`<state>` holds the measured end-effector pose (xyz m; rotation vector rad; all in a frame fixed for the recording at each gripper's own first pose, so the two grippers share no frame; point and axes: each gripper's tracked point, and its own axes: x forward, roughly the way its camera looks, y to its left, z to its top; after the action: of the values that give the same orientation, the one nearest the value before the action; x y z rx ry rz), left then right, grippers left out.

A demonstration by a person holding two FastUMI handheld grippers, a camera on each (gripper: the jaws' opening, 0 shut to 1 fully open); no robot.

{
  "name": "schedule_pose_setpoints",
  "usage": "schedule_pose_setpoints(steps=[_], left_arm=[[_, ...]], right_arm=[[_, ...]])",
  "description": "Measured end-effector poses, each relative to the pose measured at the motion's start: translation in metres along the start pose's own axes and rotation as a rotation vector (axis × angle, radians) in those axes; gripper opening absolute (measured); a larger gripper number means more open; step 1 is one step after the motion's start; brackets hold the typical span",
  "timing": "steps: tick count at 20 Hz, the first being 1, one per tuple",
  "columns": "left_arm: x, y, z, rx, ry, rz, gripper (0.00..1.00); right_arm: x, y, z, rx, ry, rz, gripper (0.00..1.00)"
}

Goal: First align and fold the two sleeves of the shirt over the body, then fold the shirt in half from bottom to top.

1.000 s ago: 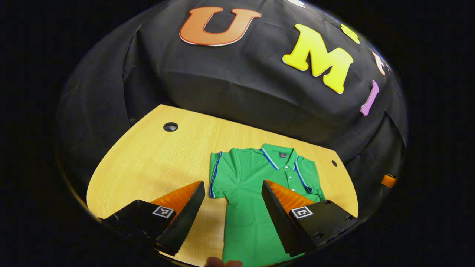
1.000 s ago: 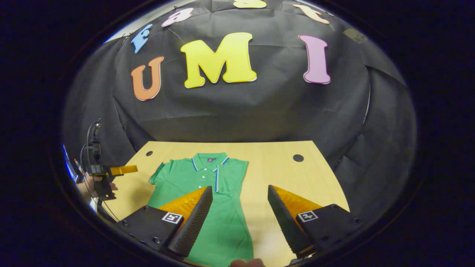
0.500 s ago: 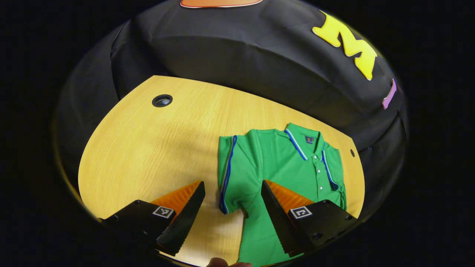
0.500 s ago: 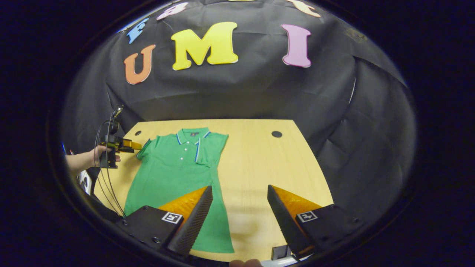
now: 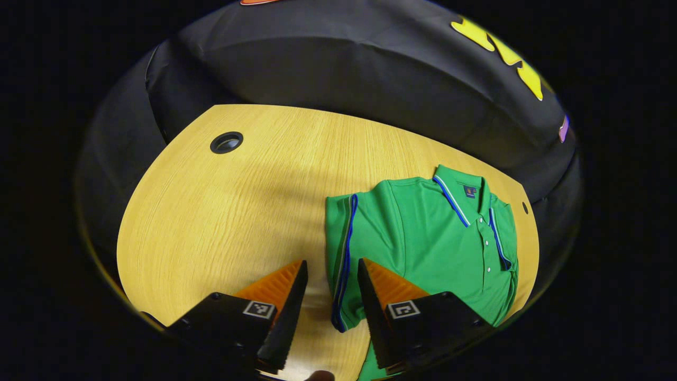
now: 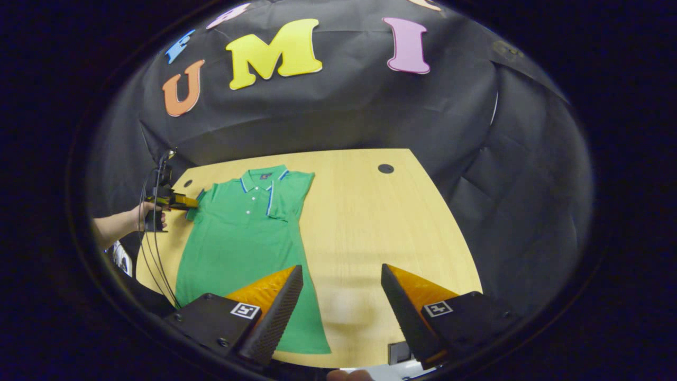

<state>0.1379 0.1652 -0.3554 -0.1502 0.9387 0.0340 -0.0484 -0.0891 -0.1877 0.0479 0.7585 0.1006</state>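
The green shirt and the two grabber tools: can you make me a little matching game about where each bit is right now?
Things:
1. left-side sleeve
2. right-side sleeve
3. right gripper
4. collar

States:
A. open, fingers wide apart, over the table by the bottom hem
B. at the far end of the shirt, trimmed in blue and white
C. spread out sideways, its cuff between the fingers of the left gripper, which have not closed on it
D. folded over the shirt's body

Pairs: 1-C, 2-D, 3-A, 4-B
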Motion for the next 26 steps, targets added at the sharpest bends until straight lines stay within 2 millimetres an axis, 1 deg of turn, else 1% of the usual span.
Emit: schedule_pose_setpoints(steps=[2,3,4,6,7,9,10,11,12,13,14,15,16,17,18,20,21,22,23,26], left_arm=[[0.003,0.003,0.000,0.036,0.012,0.027,0.49],[0.004,0.007,0.001,0.045,0.015,0.050,0.35],[0.005,0.005,0.003,0.039,0.008,0.048,0.12],[0.004,0.001,0.002,0.025,0.004,0.043,0.06],[0.003,-0.001,0.000,0.021,0.008,0.036,0.04],[-0.003,0.001,0.007,0.032,-0.010,0.046,0.03],[-0.007,0.000,0.012,0.040,-0.022,0.045,0.03],[-0.013,-0.005,0.018,0.039,-0.035,0.032,0.03],[-0.018,-0.012,0.023,0.033,-0.044,0.018,0.03],[-0.024,-0.020,0.031,0.026,-0.058,0.004,0.03],[-0.029,-0.028,0.038,0.026,-0.072,-0.009,0.04],[-0.034,-0.035,0.044,0.031,-0.086,-0.018,0.03],[-0.037,-0.044,0.048,0.040,-0.091,-0.028,0.03],[-0.041,-0.053,0.050,0.058,-0.096,-0.032,0.03],[-0.043,-0.063,0.051,0.080,-0.092,-0.043,0.03],[-0.047,-0.090,0.055,0.108,-0.099,-0.071,0.03],[-0.046,-0.103,0.056,0.117,-0.102,-0.082,0.03],[-0.045,-0.115,0.056,0.122,-0.105,-0.090,0.03],[-0.042,-0.126,0.054,0.125,-0.103,-0.094,0.03],[-0.033,-0.161,0.044,0.097,-0.076,-0.134,0.03]], right_arm=[[0.001,-0.003,-0.004,0.009,0.010,-0.010,0.96],[0.002,-0.004,-0.007,0.003,0.014,-0.016,0.96],[0.004,-0.004,-0.008,0.000,0.017,-0.018,0.96],[0.003,0.000,-0.005,0.024,0.009,-0.004,0.96],[0.003,0.002,-0.002,0.034,0.003,-0.002,0.96],[0.003,-0.001,0.000,0.010,-0.012,-0.024,0.96],[0.003,-0.007,0.004,-0.024,-0.035,-0.051,0.96],[0.002,-0.010,0.007,-0.053,-0.052,-0.073,0.92],[0.002,-0.010,0.009,-0.072,-0.058,-0.086,0.96],[0.003,-0.007,0.010,-0.077,-0.063,-0.086,0.96],[0.003,-0.004,0.013,-0.073,-0.066,-0.077,0.92],[0.003,-0.002,0.014,-0.070,-0.069,-0.071,0.96],[0.001,-0.003,0.016,-0.072,-0.076,-0.070,0.92],[-0.001,-0.004,0.017,-0.077,-0.088,-0.069,0.96],[-0.003,-0.005,0.019,-0.083,-0.097,-0.072,0.92],[-0.006,-0.010,0.020,-0.087,-0.112,-0.079,0.92],[-0.008,-0.012,0.019,-0.080,-0.116,-0.082,0.96],[-0.010,-0.014,0.018,-0.072,-0.119,-0.085,0.92],[-0.013,-0.017,0.016,-0.067,-0.124,-0.090,0.96],[-0.022,-0.028,0.012,-0.069,-0.135,-0.111,0.96]])
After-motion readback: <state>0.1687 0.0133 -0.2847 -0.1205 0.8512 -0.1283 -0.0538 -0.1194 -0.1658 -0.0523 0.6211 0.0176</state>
